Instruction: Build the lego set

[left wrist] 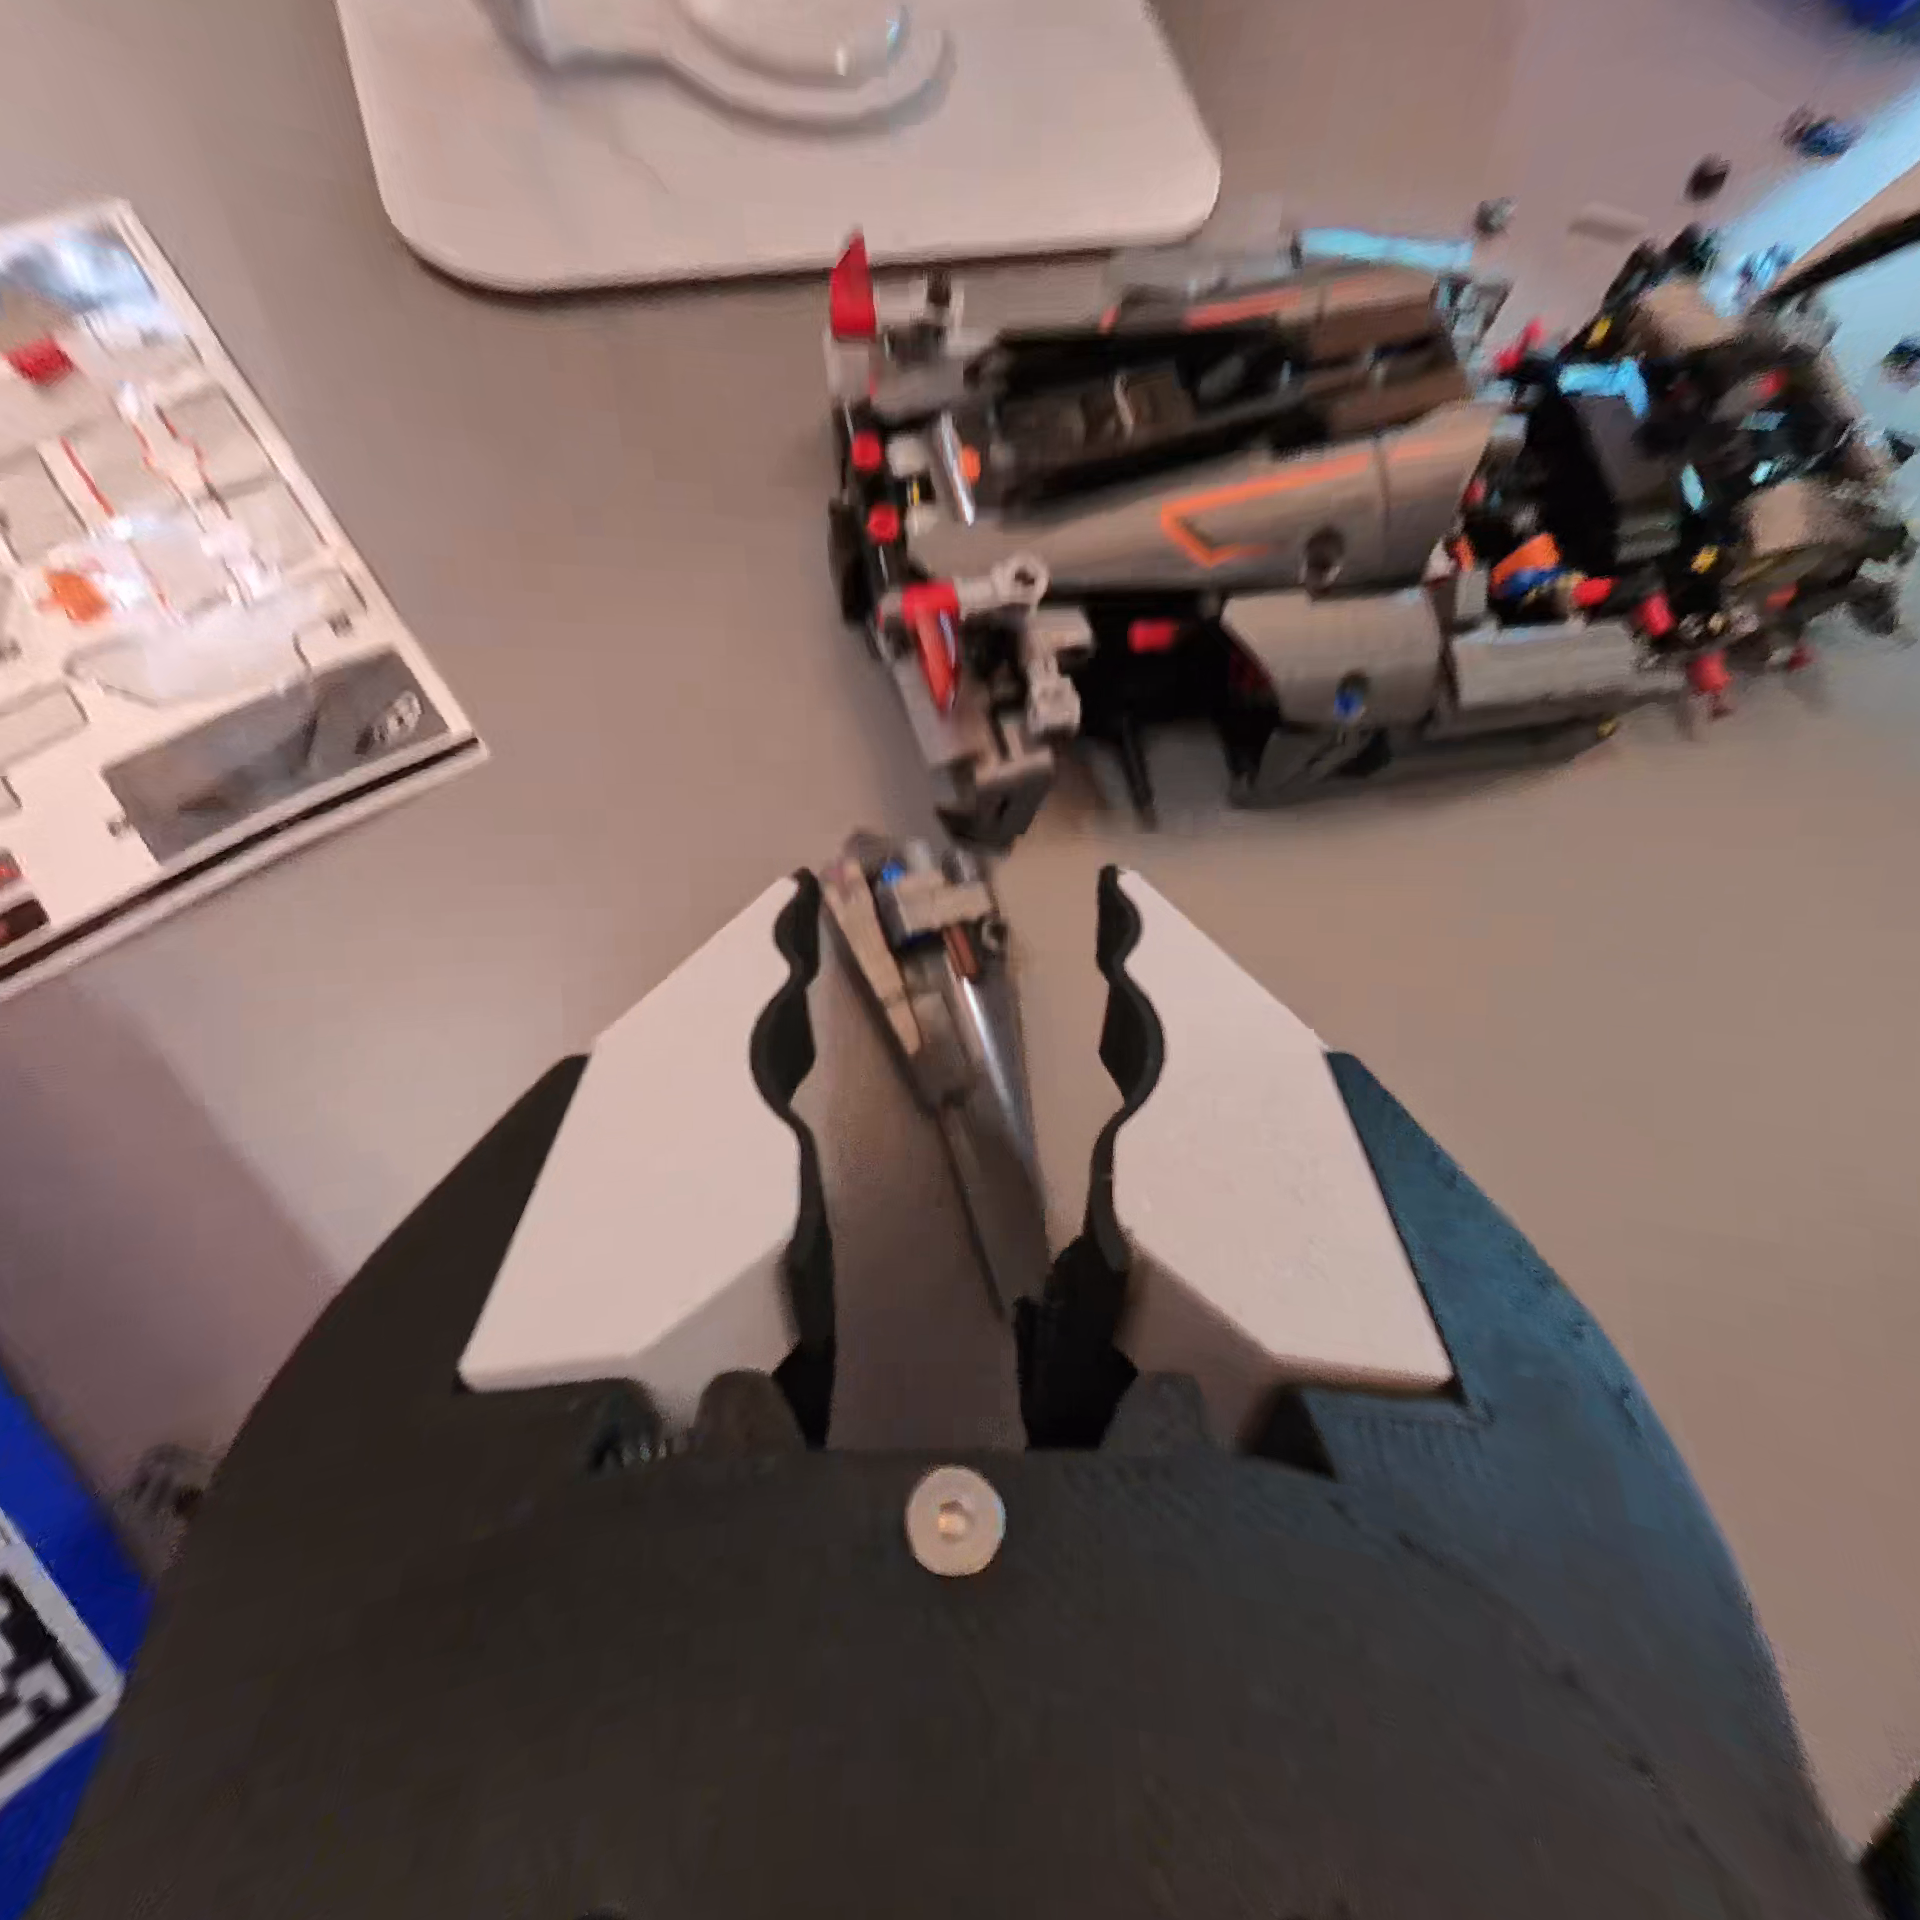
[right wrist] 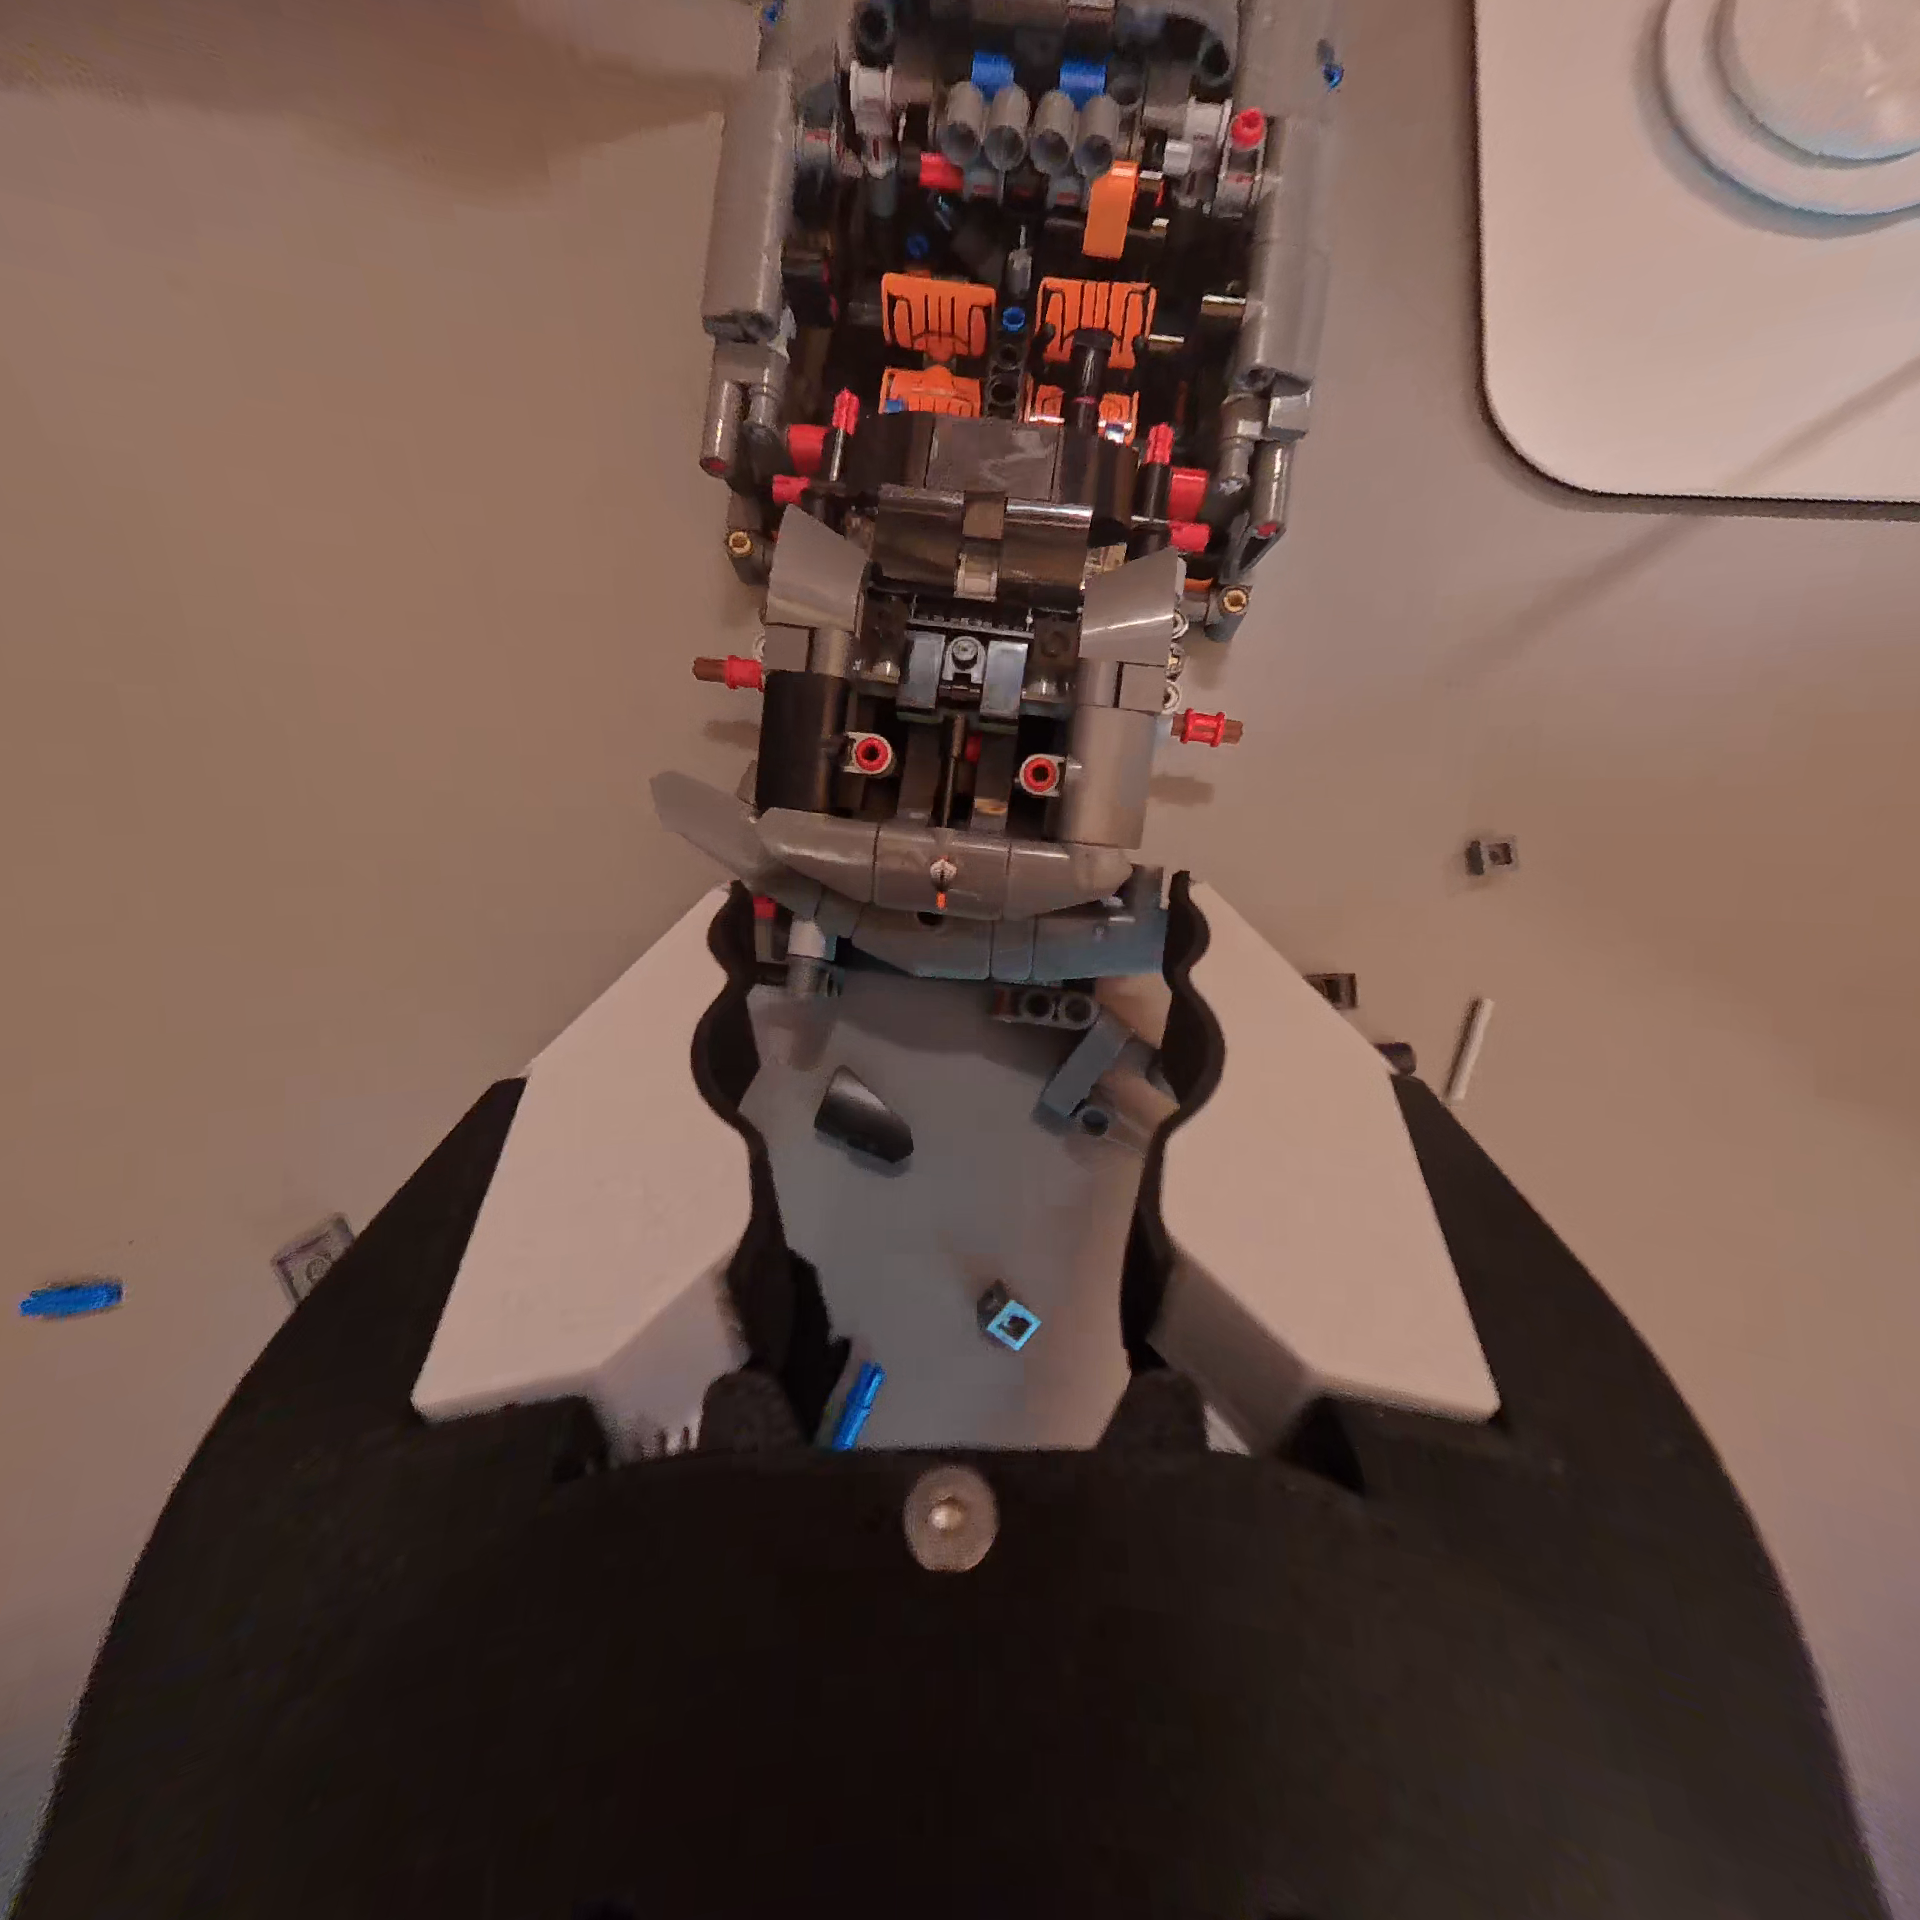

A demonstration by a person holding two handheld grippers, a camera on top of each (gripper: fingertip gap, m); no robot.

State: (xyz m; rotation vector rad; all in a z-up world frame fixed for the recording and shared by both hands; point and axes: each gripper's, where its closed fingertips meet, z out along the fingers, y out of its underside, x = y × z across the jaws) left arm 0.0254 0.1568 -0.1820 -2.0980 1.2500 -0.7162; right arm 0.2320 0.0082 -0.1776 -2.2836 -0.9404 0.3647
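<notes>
The lego car is grey and black with orange lines and stands on the table at the right in the left wrist view. My left gripper is open. A small grey sub-assembly with a silver pointed part lies on the table between its fingers, close to the left finger. In the right wrist view the car runs away from me, with orange seats inside. My right gripper has one finger on each side of the car's grey nose, which fills the gap between them.
An open instruction booklet lies at the left. A white tray sits at the back and also shows in the right wrist view. Loose parts lie under my right gripper: a black curved piece, a blue pin and a grey piece. Across from one pair of fingers to the other is roughly 25 cm.
</notes>
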